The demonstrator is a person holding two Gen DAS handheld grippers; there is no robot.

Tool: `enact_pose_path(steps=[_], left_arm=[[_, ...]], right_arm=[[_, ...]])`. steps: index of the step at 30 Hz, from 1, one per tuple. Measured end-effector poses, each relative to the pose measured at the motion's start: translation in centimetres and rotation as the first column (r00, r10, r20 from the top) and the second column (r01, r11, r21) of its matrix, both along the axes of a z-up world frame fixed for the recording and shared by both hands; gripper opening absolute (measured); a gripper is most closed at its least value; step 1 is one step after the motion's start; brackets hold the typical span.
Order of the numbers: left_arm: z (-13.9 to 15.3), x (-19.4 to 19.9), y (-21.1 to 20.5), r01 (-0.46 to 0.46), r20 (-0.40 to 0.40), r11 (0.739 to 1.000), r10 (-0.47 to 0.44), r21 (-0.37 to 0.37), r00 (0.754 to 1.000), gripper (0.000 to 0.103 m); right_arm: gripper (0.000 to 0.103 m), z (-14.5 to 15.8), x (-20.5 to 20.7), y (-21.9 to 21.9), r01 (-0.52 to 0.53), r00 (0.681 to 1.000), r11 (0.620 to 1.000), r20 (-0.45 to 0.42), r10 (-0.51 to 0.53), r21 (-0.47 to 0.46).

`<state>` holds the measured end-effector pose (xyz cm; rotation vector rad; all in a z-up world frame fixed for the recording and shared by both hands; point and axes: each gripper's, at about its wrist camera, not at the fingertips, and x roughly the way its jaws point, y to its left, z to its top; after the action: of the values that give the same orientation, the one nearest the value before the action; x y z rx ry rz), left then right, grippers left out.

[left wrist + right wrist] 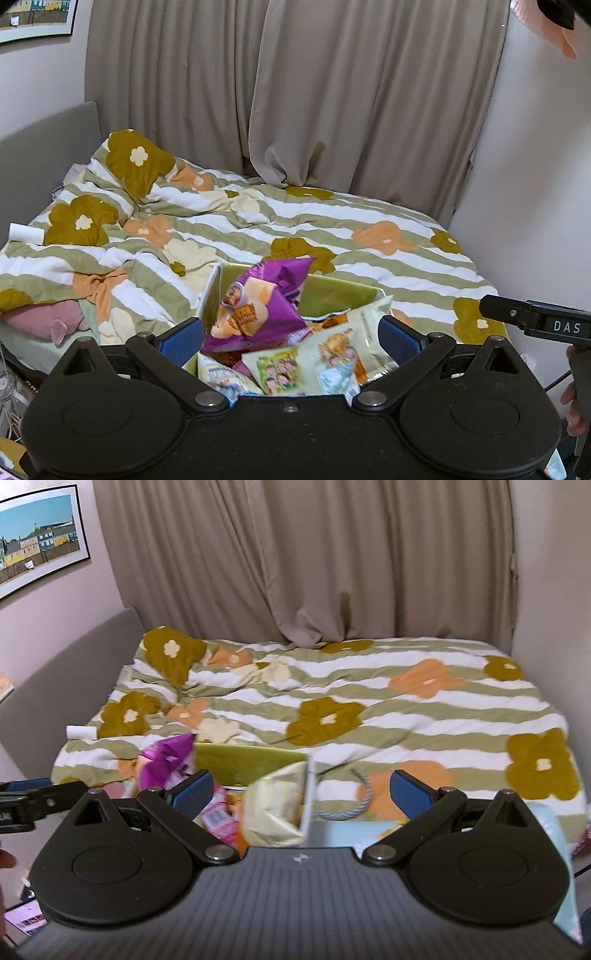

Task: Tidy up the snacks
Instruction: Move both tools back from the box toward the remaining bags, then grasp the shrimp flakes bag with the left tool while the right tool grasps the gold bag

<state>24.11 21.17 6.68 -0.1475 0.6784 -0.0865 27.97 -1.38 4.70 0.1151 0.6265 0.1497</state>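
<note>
Between spread fingers of left gripper (pixel 291 336): green box (pixel 343 295) on bed (pixel 369 221), snacks inside, purple bag (pixel 258 299) sticking up. Right gripper (pixel 301 794) fingers spread too, empty, cream bag (pixel 277 805) ahead. Judgement: pinch purple bag by top edge, tuck flat; avoid tipping box.

Both wrist cameras look forward and slightly down from just in front of the snack box (pixel 332 295) — left view close above it, right view to its right — sharing bed (pixel 406 709) and curtain (pixel 314 554).

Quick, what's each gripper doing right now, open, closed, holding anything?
Left gripper: open, empty, above the snack box.
Right gripper: open, holding nothing.
</note>
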Motion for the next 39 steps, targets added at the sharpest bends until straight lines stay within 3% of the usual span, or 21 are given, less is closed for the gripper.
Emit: enact_pose_path(steps=[4, 10, 17, 24, 39], left_arm=[[0.1, -1.3, -2.9, -0.020, 0.005, 1.000, 0.020, 0.005, 1.000, 0.102], [0.2, -2.7, -8.6, -0.047, 0.006, 0.999, 0.047, -0.006, 0.999, 0.102], [-1.4, -4.3, -15.7, -0.076, -0.026, 0.997, 0.076, -0.010, 0.997, 0.102], [-4.9, -4.9, -20.9, -0.092, -0.108, 0.996, 0.092, 0.006, 0.990, 0.102], [-15.1, -1.1, -26.8, -0.042, -0.296, 0.979, 0.101, 0.198, 0.950, 0.102]], right_arm=[[0.103, -0.4, -0.9, -2.7, -0.003, 1.000, 1.000, -0.002, 0.003, 0.012], [0.103, -1.4, -2.0, -8.1, -0.026, 1.000, 0.999, -0.002, 0.026, -0.043], [0.103, -3.1, -2.0, -14.6, -0.082, 0.996, 0.996, -0.029, 0.081, -0.041], [0.103, -5.9, -0.2, -18.9, -0.167, 0.983, 0.986, -0.080, 0.165, -0.010], [0.103, -12.9, 5.5, -19.7, -0.281, 0.945, 0.960, -0.180, 0.272, -0.022]])
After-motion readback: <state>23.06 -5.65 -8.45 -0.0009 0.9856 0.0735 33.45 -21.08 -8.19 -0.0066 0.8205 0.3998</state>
